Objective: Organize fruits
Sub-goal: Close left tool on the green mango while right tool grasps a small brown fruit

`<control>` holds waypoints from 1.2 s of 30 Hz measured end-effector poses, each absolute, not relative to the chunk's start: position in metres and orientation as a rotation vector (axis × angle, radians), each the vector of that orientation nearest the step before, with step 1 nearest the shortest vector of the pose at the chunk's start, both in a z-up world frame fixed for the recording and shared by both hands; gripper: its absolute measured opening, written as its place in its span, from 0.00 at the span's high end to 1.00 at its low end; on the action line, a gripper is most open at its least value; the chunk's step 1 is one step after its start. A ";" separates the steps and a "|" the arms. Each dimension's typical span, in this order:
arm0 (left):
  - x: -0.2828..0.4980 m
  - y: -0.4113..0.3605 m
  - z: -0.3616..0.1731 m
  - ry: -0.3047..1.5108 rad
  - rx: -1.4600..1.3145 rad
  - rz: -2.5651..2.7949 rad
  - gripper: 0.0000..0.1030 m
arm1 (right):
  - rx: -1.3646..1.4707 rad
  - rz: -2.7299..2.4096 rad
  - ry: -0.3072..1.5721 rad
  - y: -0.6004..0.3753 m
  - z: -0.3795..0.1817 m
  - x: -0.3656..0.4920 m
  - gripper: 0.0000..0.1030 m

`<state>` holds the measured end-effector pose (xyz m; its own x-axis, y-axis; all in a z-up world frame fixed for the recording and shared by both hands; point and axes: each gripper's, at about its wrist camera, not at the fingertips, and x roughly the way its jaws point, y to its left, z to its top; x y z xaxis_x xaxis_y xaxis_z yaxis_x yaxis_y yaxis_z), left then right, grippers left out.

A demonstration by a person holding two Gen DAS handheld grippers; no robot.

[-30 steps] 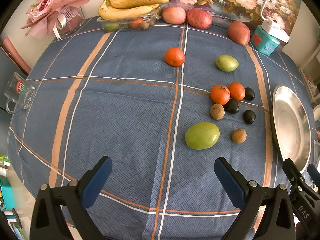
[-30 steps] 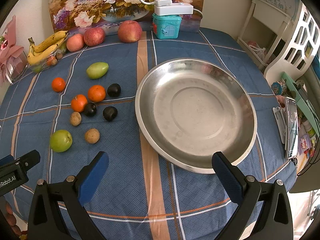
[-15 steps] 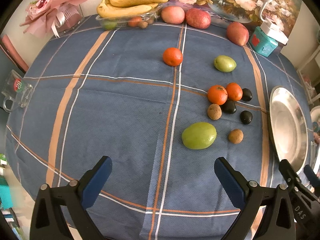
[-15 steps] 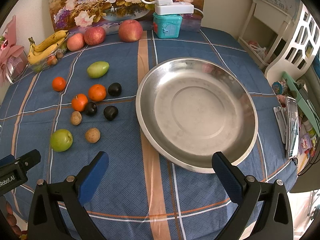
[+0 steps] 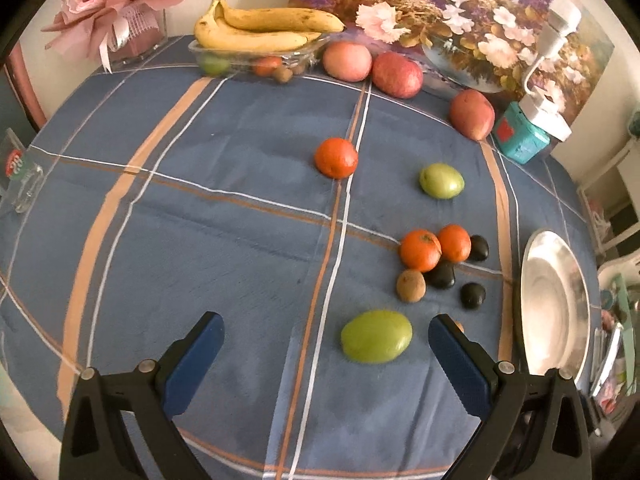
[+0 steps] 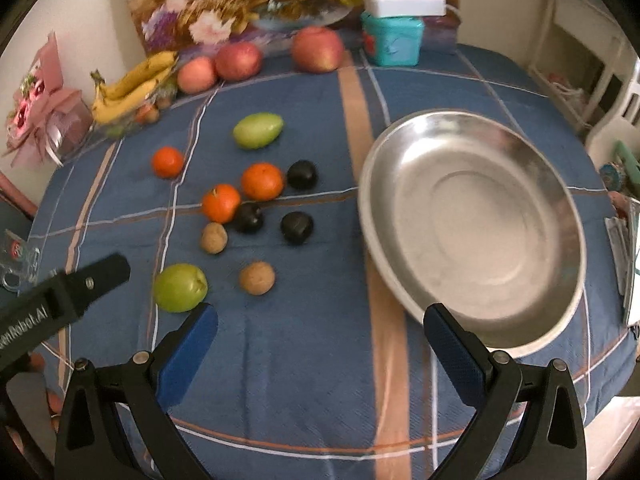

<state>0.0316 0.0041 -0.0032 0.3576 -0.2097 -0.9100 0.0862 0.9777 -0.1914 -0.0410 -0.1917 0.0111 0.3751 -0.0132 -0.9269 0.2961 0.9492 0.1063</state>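
Note:
Loose fruit lies on a blue plaid tablecloth: a large green fruit (image 5: 376,342) (image 6: 181,287), a smaller green one (image 5: 441,180) (image 6: 258,130), three oranges (image 5: 420,250) (image 6: 262,181), dark plums (image 5: 442,275) (image 6: 296,227) and brown kiwis (image 5: 410,285) (image 6: 257,277). An empty steel plate (image 6: 472,232) (image 5: 554,304) stands to their right. My left gripper (image 5: 326,354) is open, just short of the large green fruit. My right gripper (image 6: 320,338) is open and empty, between the fruit and the plate.
Bananas in a clear tray (image 5: 260,36), three apples (image 5: 398,74) and a teal box (image 6: 392,42) line the back edge by a flower painting. A pink bouquet (image 5: 116,8) and a glass mug (image 5: 22,178) sit at the left. A white chair (image 6: 616,92) stands right.
Both grippers have moved forward toward the fruit. The left now has the large green fruit close between its open fingers. The right has swung left, so the plate sits further right in its view.

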 end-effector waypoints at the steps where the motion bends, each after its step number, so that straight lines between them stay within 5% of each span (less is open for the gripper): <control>1: 0.035 0.002 -0.008 1.205 -0.113 -0.197 0.00 | 0.272 -0.196 1.184 -0.192 0.009 -0.039 0.00; 9: 0.046 -0.017 -0.047 1.403 -0.146 -0.262 0.01 | 0.262 -0.175 1.263 -0.187 -0.015 -0.022 0.00; 23: 0.050 -0.032 -0.067 1.475 -0.258 -0.332 0.47 | 0.219 -0.167 1.291 -0.172 -0.028 -0.004 0.00; 36: 0.070 0.017 -0.051 1.390 -0.364 -0.189 0.48 | 0.262 -0.163 1.310 -0.165 -0.045 0.017 0.00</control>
<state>0.0697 0.0165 -0.0510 0.1762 -0.3417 -0.9232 -0.0824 0.9294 -0.3597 0.0169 -0.1652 -0.0455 0.2523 0.0292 -0.9672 0.2656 0.9591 0.0982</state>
